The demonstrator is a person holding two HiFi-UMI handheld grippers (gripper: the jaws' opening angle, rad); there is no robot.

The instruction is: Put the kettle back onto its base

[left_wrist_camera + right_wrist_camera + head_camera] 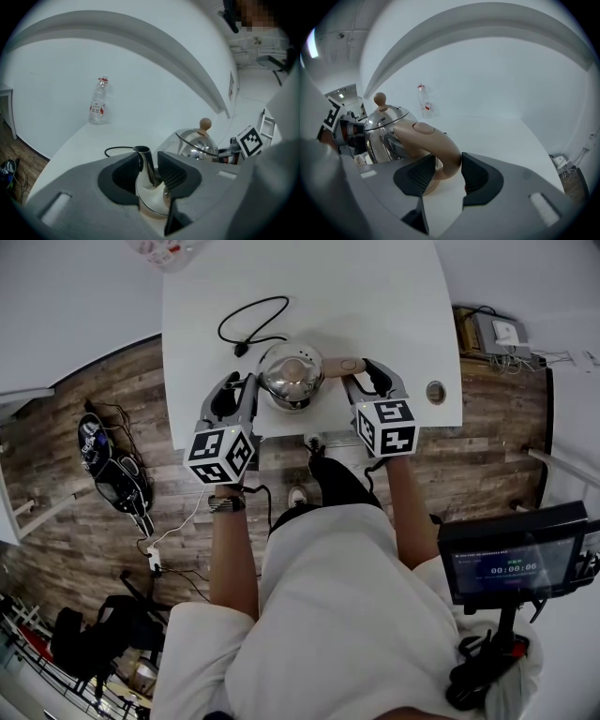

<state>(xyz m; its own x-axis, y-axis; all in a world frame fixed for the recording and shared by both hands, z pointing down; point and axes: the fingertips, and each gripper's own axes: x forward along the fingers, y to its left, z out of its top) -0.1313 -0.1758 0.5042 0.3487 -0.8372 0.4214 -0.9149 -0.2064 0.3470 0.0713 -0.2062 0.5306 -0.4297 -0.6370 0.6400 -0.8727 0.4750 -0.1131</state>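
A shiny steel kettle [292, 374] with a wooden lid knob stands at the near edge of the white table [375, 296], between my two grippers. My left gripper [246, 383] is shut on its spout [146, 166], which sits between the two pads. My right gripper [362, 373] is shut on the beige handle [440, 150], a pad against each side. The domed body [194, 143] shows behind the left jaws and to the left of the right jaws [386, 126]. A beige rim shows under the body; I cannot tell whether that is the base.
A black cable [253, 320] with a plug loops on the table behind the kettle. A plastic bottle [97, 108] stands at the far edge by the wall. A round grommet hole [436, 391] is at the table's right. A screen on a stand [516, 563] is near my right side.
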